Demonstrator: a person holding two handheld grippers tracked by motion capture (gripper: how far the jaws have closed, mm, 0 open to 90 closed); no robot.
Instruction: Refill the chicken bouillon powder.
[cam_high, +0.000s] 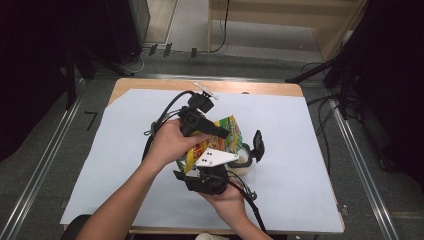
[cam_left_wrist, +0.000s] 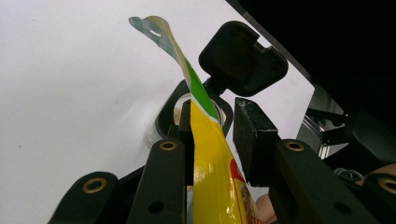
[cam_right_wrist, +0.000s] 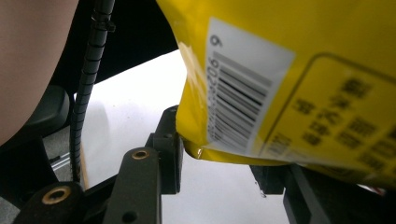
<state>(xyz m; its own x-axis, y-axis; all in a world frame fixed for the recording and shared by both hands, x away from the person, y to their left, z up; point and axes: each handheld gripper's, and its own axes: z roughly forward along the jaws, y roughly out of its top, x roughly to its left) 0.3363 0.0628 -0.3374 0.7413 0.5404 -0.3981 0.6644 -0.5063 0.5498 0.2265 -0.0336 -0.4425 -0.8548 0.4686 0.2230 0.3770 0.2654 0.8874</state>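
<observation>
Pouch (cam_high: 227, 134), light, soft and slippery, is pinched at its rim by the left claw (cam_left_wrist: 212, 140), its base cradled by the half-open right claw (cam_right_wrist: 219, 161) over a jar (cam_high: 244, 159).

High view: fixed above the near edge of the counter (cam_high: 280, 125), facing forward and down; far enough back to take in the whole white sheet and floor beyond. Left gripper view: rides low behind its own jaws, looking along them at the yellow packet (cam_left_wrist: 212, 163) edge-on and a jar (cam_left_wrist: 196, 109) just beyond, very near. Right gripper view: likewise close, facing the packet's barcode side. All three views share the packet; high and left gripper views share the jar.
</observation>
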